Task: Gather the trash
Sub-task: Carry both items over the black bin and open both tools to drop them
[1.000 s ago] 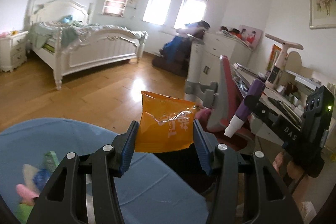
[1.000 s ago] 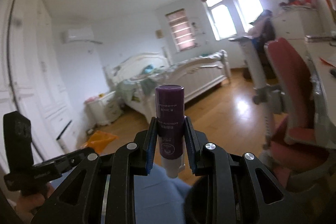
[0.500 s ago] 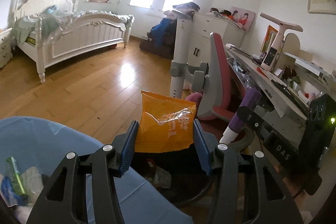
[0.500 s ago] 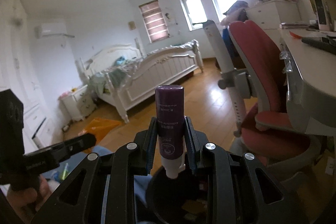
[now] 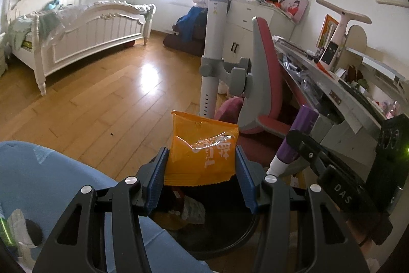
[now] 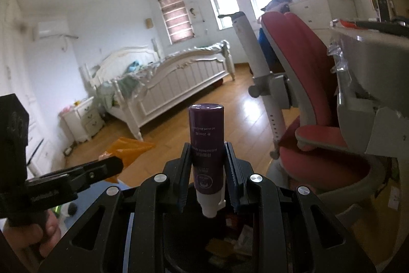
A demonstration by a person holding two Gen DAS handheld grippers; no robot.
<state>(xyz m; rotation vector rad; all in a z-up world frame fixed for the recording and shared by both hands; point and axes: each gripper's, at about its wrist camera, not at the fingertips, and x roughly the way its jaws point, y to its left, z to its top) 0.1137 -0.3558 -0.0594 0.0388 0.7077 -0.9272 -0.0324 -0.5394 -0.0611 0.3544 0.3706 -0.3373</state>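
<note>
Two hand-held grippers' loads hide most of the bin

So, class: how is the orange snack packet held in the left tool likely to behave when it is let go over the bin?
The orange snack packet looks crinkled and thin, so probably light and floppy. It may flutter rather than drop straight into the bin.

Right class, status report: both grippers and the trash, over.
Left gripper shut on orange wrapper. Right gripper shut on purple tube. Both over black bin. Nothing blocking.
</note>
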